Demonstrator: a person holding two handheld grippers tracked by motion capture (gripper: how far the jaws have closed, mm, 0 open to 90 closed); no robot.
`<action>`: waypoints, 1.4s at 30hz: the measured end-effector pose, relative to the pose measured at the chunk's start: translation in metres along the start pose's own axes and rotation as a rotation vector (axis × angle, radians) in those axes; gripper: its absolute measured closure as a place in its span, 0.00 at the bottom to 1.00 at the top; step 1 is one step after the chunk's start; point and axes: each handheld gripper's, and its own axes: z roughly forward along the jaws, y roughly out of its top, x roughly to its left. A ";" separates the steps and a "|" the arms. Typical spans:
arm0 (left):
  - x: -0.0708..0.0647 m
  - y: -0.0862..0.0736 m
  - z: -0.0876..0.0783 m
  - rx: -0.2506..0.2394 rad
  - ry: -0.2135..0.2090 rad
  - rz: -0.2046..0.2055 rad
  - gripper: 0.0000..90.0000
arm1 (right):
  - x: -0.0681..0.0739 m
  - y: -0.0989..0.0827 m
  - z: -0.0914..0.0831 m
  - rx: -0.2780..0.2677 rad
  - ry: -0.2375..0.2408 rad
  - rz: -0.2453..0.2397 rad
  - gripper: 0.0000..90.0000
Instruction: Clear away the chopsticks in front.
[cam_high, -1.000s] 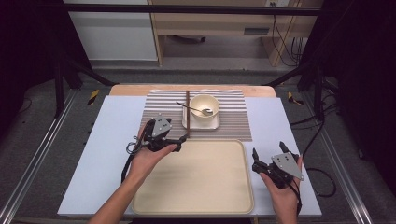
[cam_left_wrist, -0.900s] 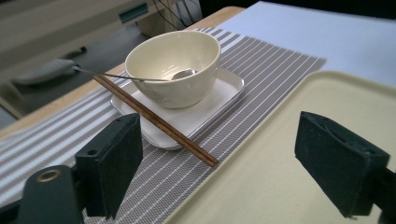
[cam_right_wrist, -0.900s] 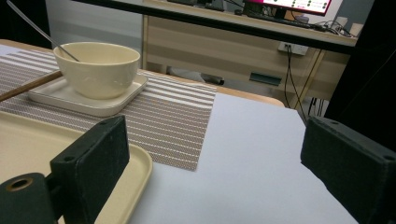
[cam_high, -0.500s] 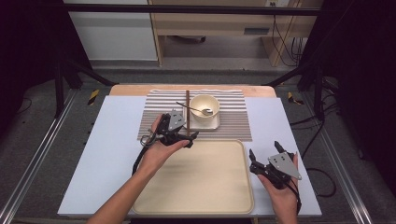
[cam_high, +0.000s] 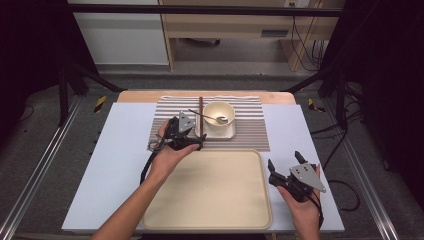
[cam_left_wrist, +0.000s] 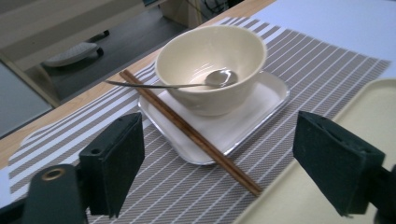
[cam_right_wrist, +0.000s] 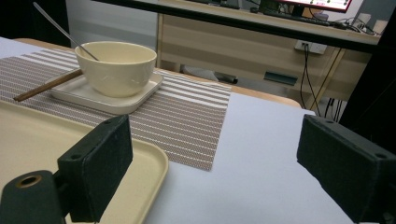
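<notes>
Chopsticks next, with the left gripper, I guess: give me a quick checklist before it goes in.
1. Left gripper open, nothing between its jaws, which have just been closing a little: ok.
2. Chopsticks ahead of the jaws, unobstructed: ok.
3. Chopsticks flat on the mat: not ok, they lean on the plate rim.
4. Spoon handle clear of the chopsticks: cannot tell.
5. Right gripper clear, beside the tray: ok.

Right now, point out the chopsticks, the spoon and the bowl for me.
chopsticks (cam_left_wrist: 196, 136): left gripper view, middle of the brown sticks where they lie over the plate edge.
spoon (cam_left_wrist: 223, 78): left gripper view, its scoop inside the bowl.
bowl (cam_high: 219, 118): high view, the front wall.
</notes>
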 end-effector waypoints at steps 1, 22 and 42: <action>0.006 0.002 0.005 0.024 0.012 0.002 0.21 | 0.000 0.000 0.000 -0.006 -0.001 -0.001 0.12; 0.023 0.000 0.033 0.095 0.043 -0.102 0.35 | -0.001 -0.001 0.002 0.001 0.000 -0.009 0.18; 0.024 -0.003 0.031 0.026 0.120 -0.136 0.43 | -0.001 -0.002 0.001 0.007 -0.007 -0.008 0.17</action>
